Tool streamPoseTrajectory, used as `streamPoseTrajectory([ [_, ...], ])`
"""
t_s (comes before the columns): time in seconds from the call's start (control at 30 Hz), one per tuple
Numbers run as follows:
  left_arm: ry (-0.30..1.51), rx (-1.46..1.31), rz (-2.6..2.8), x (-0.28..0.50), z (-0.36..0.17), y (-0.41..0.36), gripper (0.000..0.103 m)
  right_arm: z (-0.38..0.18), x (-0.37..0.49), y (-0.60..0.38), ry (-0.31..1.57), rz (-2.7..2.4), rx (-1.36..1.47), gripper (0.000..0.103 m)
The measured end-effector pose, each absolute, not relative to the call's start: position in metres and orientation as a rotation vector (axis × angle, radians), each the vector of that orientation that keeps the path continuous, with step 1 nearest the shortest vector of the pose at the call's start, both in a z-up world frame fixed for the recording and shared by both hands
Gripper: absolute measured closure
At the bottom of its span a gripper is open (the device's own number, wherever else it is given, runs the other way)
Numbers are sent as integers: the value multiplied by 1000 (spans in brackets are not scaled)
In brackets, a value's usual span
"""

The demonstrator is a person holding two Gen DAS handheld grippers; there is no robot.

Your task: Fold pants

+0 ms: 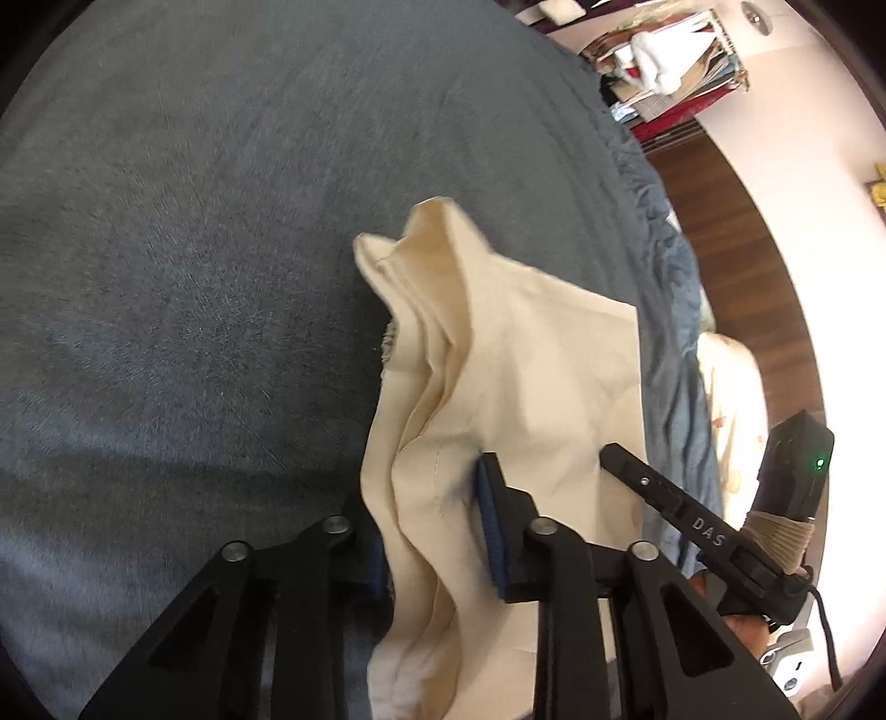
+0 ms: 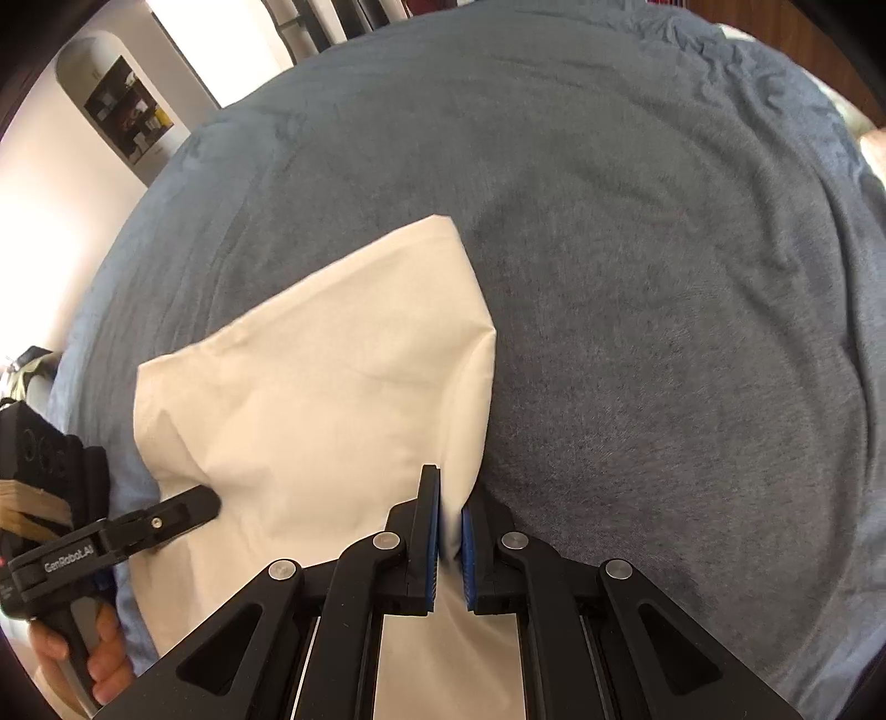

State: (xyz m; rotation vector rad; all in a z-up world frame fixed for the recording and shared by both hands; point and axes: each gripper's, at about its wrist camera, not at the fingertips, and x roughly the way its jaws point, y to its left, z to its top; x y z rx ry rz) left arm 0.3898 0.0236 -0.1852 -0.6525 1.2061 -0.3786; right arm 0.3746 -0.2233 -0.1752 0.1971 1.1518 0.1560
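Observation:
Cream pants (image 1: 526, 360) lie partly folded on a blue-grey bed cover (image 1: 194, 249). In the left wrist view my left gripper (image 1: 429, 498) is shut on a thick upright ridge of the pants' fabric; its left pad is hidden behind the cloth. My right gripper (image 1: 623, 459) rests on the pants just to the right. In the right wrist view the pants (image 2: 332, 387) spread to the left, and my right gripper (image 2: 451, 526) is shut on their right edge, cloth pinched between the blue pads. The left gripper (image 2: 194, 509) shows at the left, tip on the cloth.
The bed cover (image 2: 664, 277) stretches far ahead and to the right, with wrinkles near its edge. A shelf of clothes (image 1: 664, 50) and a brown wooden strip (image 1: 720, 221) lie beyond the bed. A wall niche (image 2: 127, 111) is at the upper left. A hand (image 2: 105, 659) holds the left gripper's handle.

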Motion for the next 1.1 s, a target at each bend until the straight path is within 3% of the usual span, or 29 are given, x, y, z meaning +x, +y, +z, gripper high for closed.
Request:
streamPoseTrajectory([
  [0.57, 1017, -633, -395, 353, -84, 35, 83, -85, 333, -229, 981, 167, 197, 95],
  [1.1, 848, -564, -294, 260, 25, 153, 84, 2, 294, -133, 870, 347, 181, 95],
])
